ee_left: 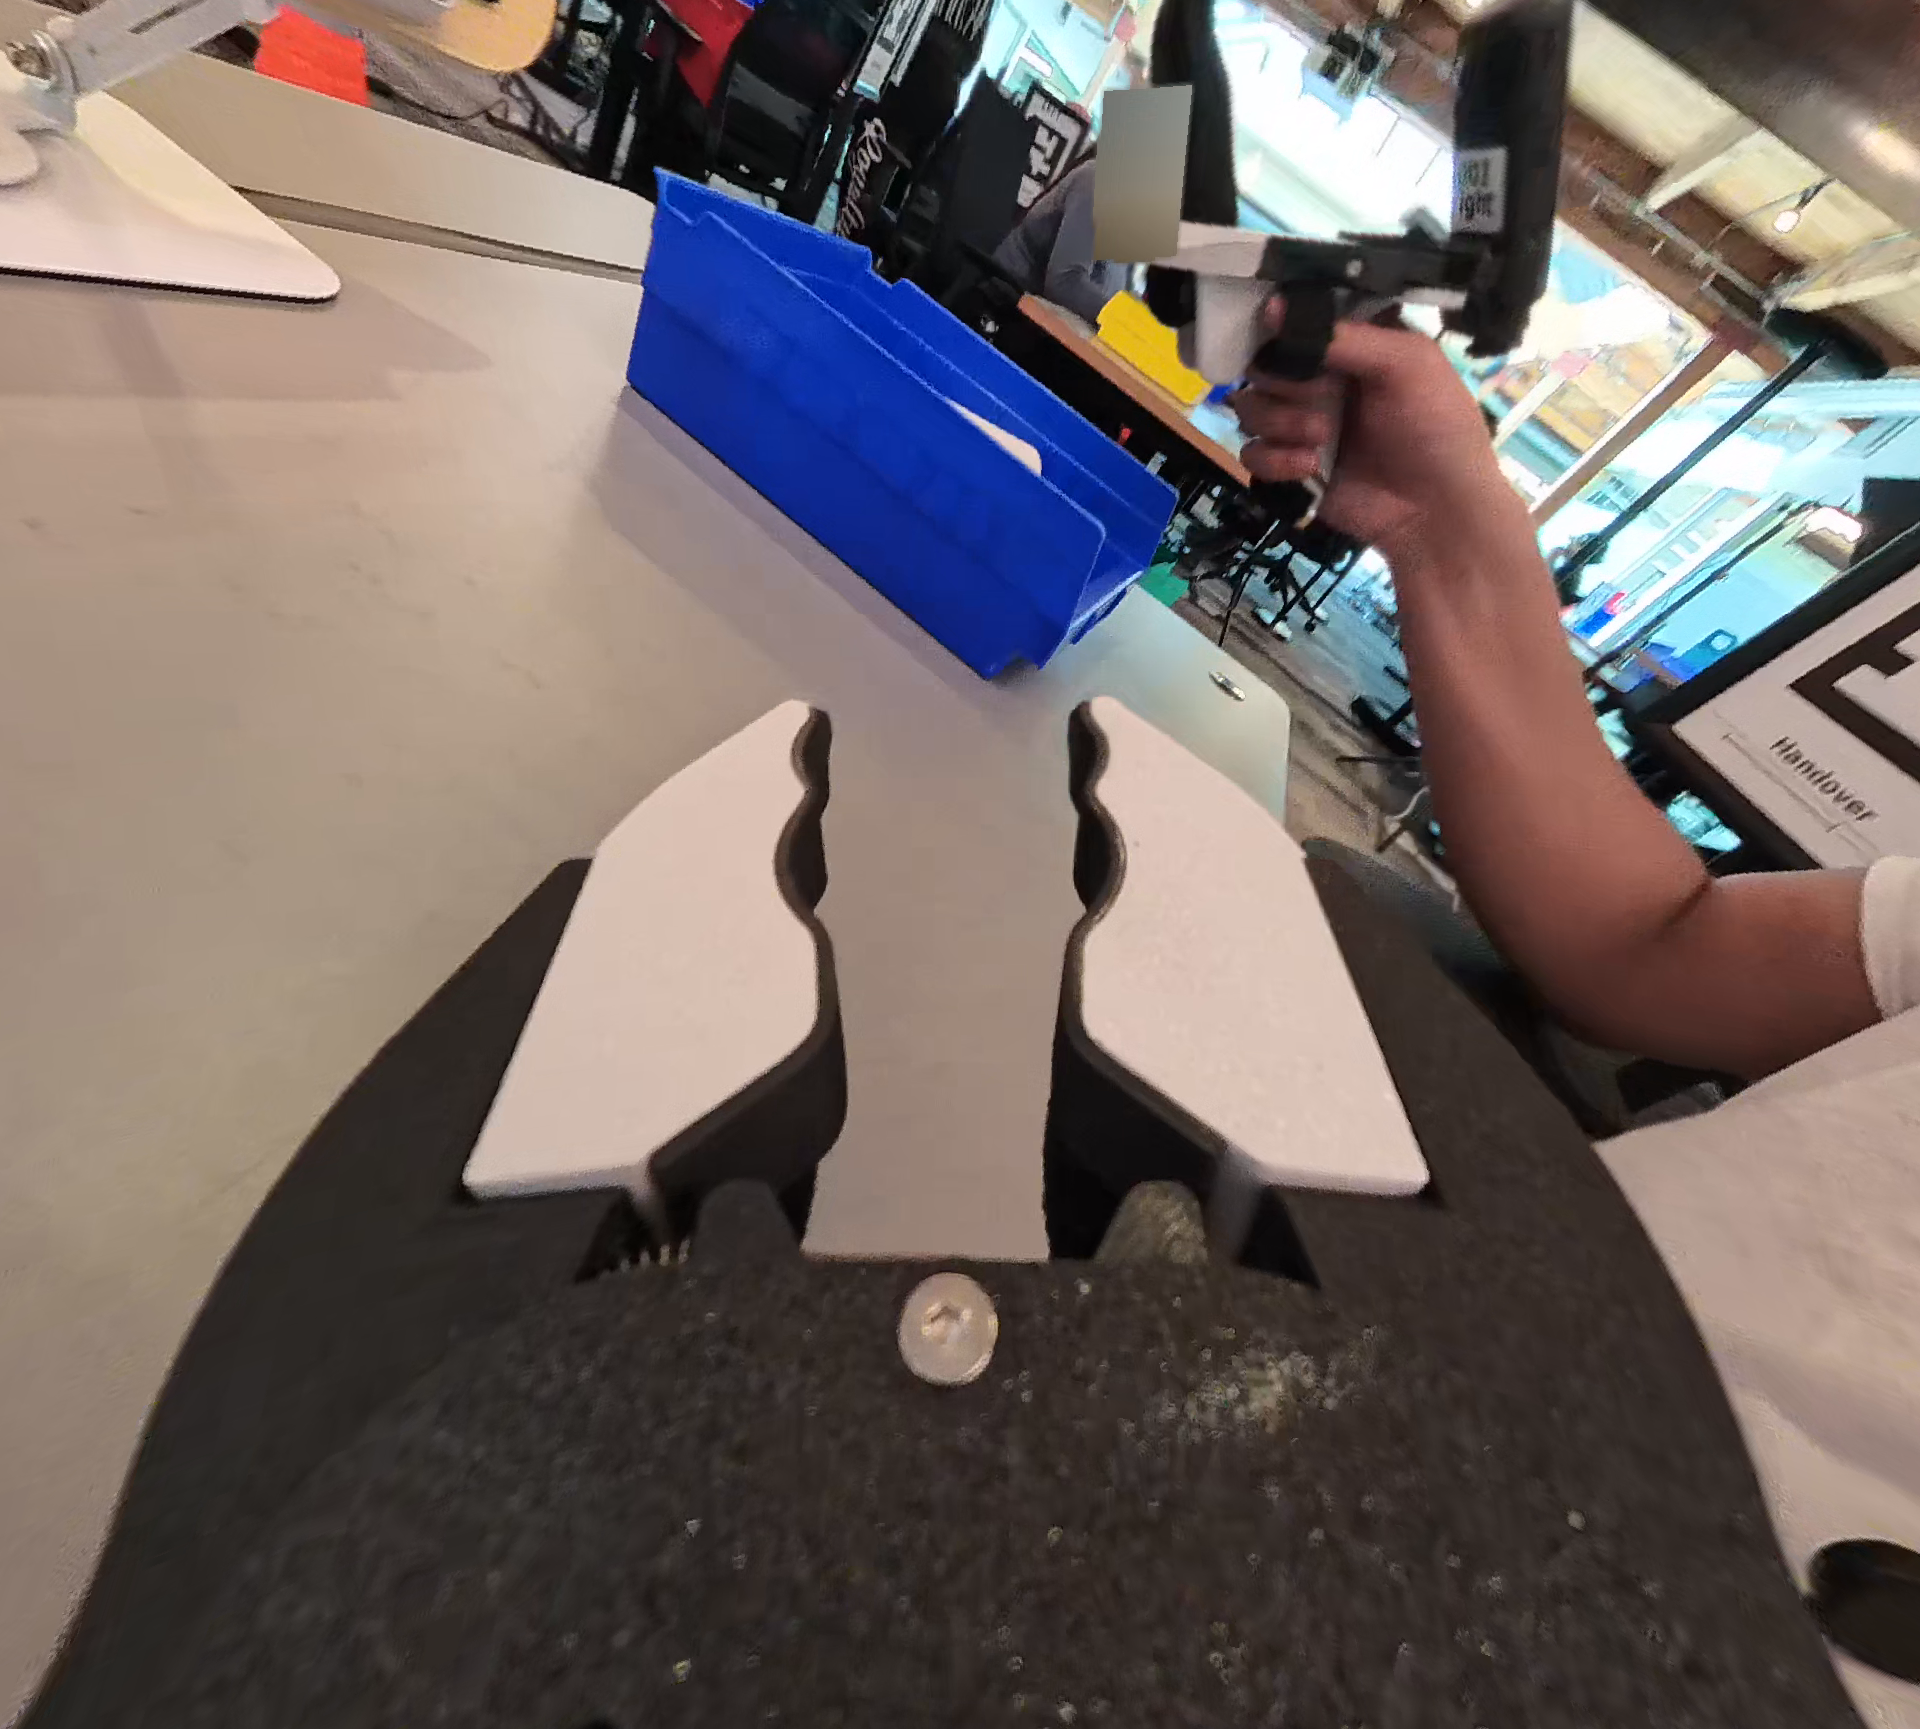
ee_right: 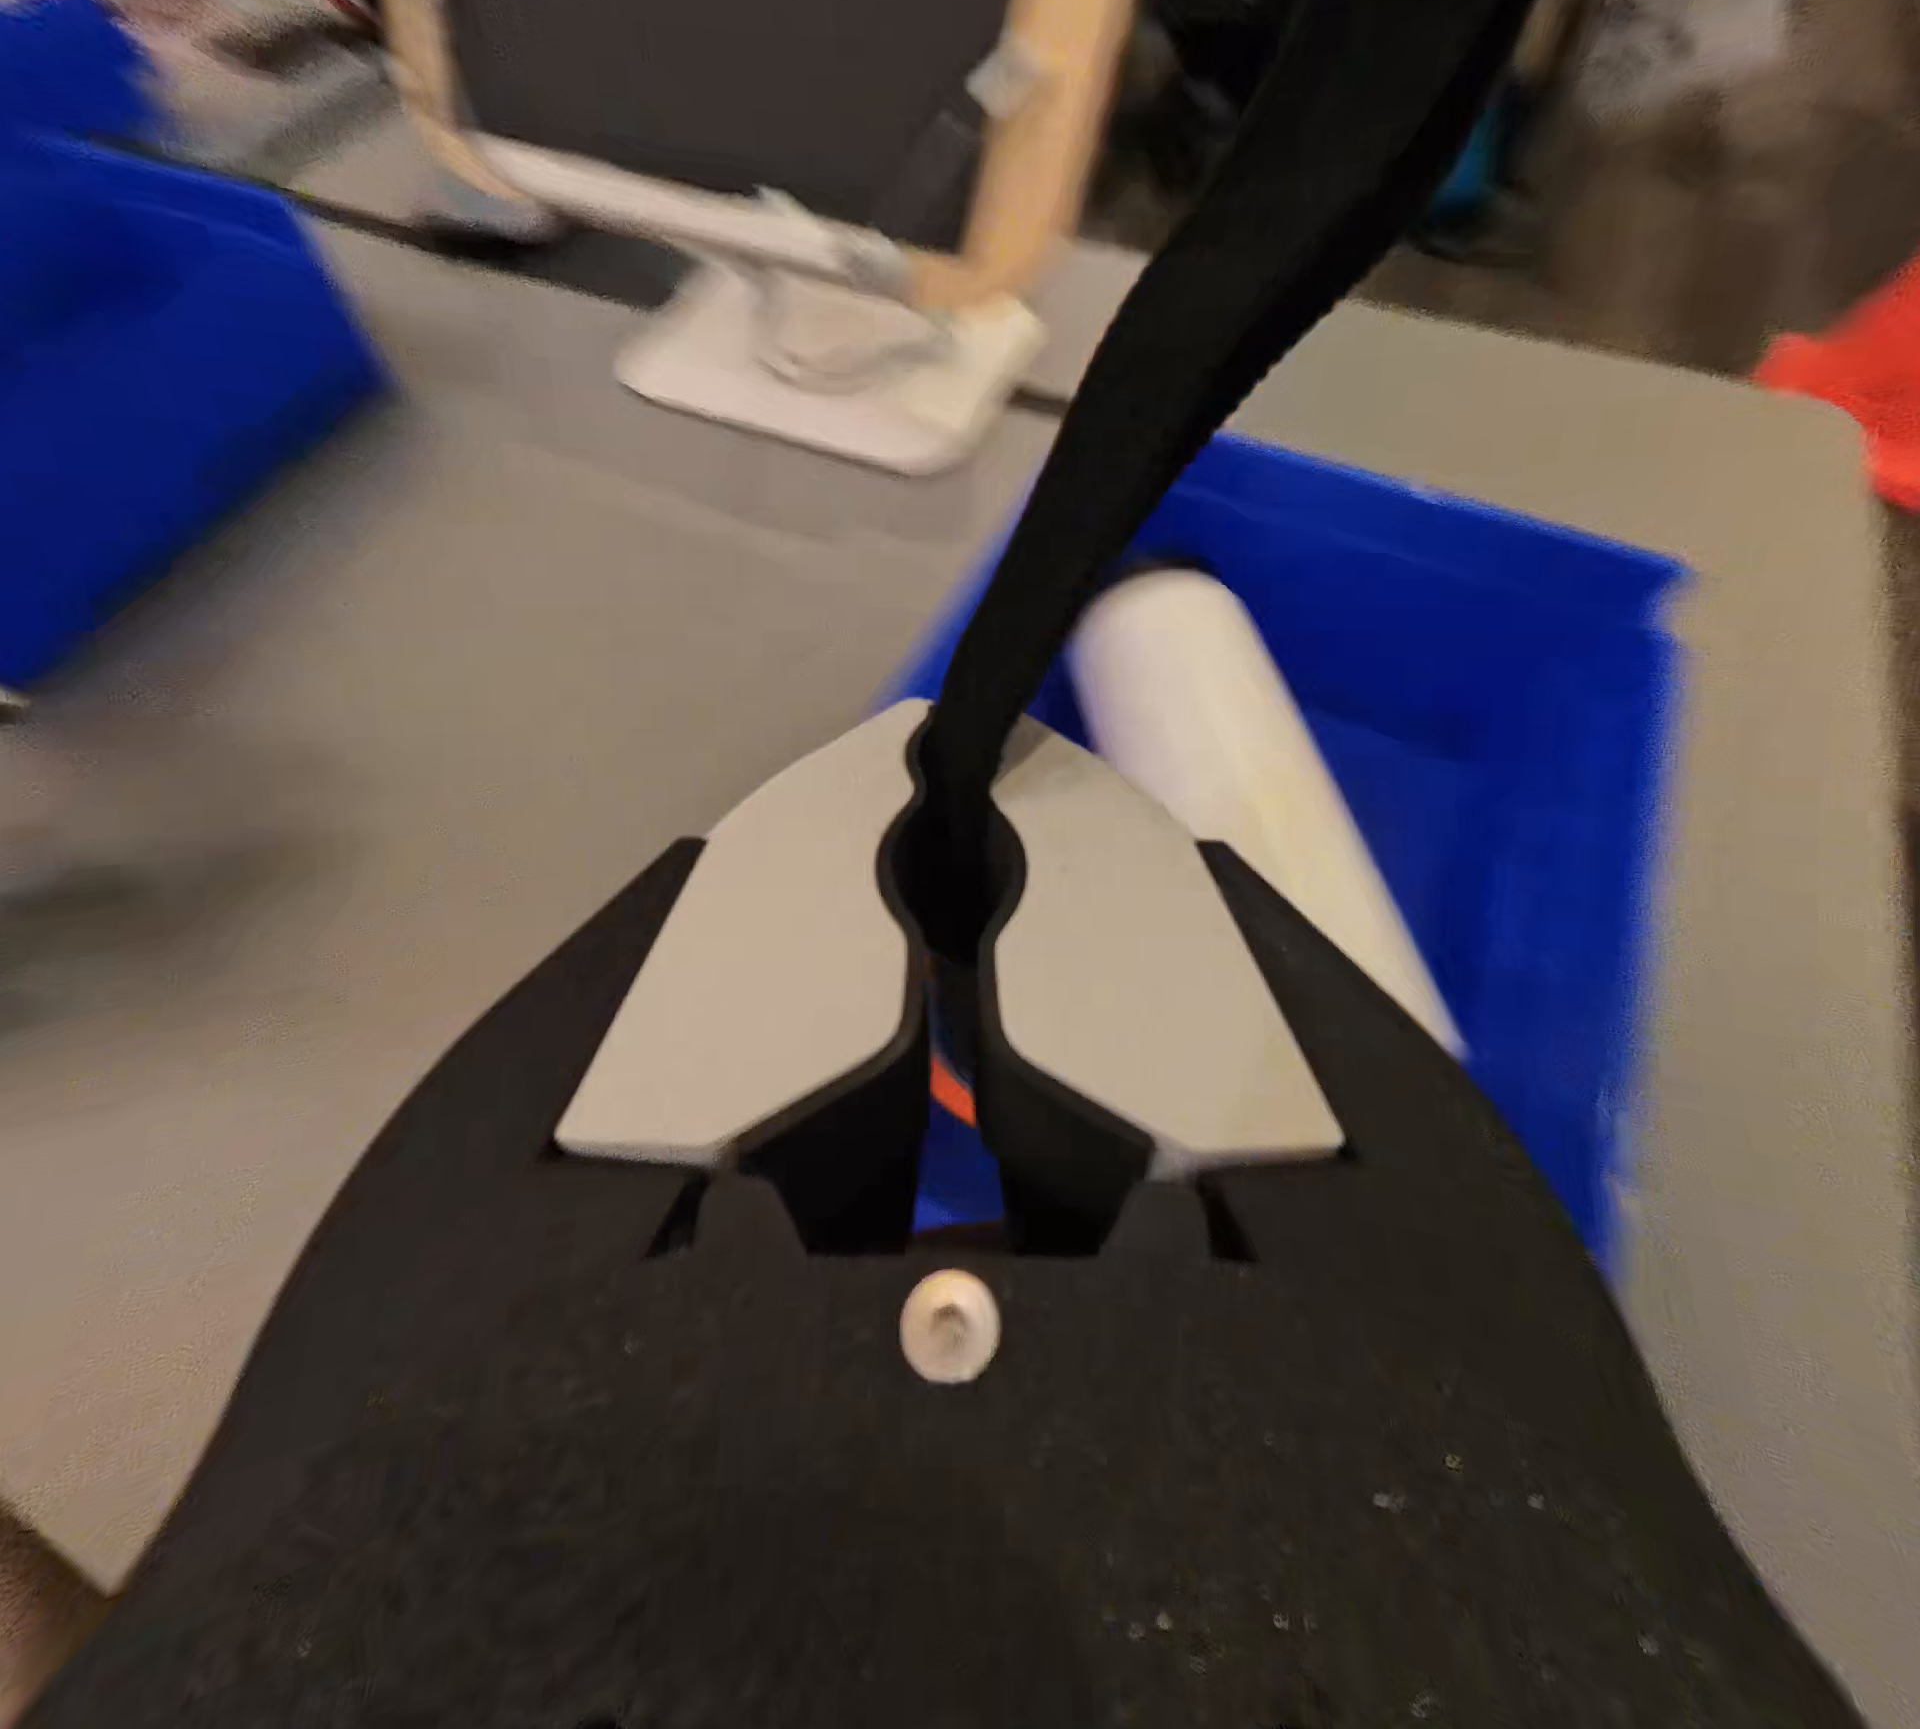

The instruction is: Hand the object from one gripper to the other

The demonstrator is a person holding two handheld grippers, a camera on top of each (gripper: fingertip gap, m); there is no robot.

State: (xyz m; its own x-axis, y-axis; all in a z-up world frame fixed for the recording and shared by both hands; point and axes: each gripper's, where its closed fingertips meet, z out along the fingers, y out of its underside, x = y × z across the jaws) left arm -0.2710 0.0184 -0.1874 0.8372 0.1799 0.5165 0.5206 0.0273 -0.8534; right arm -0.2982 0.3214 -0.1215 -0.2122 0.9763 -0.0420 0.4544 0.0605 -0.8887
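**Strap picked up, handover not yet made**

My right tool [ee_right: 956, 806] is pressed together on a long black strap [ee_right: 1195, 349], which looks like soft cloth. The strap is pinched near one end in the notch between the tips, and the rest rises up and away out of the top of the right wrist view. From my left side I see the same strap [ee_left: 1195, 69] standing above the right tool [ee_left: 1210, 282], which my right hand [ee_left: 1340, 443] holds up in the air, well above the counter [ee_left: 312, 588].

My left tool [ee_left: 951, 744] is spread wide with nothing between its tips. It sits low over the counter, pointing toward the blue bin [ee_left: 883, 432], and is well apart from the strap.

Under the right tool lies a blue bin [ee_right: 1455, 692] with a white tube [ee_right: 1195, 723] resting in it. The right wrist view is blurred, so fine detail there is hard to tell. A white stand [ee_left: 156, 225] sits at the far side of the counter.

As I judge it, the first part is done: the strap is lifted and held clear. What is left is the whole exchange. I need to bring the tools together, close the left one on a free stretch of strap, then let go with the right. The strap is limp, so it may swing as I reach for it.
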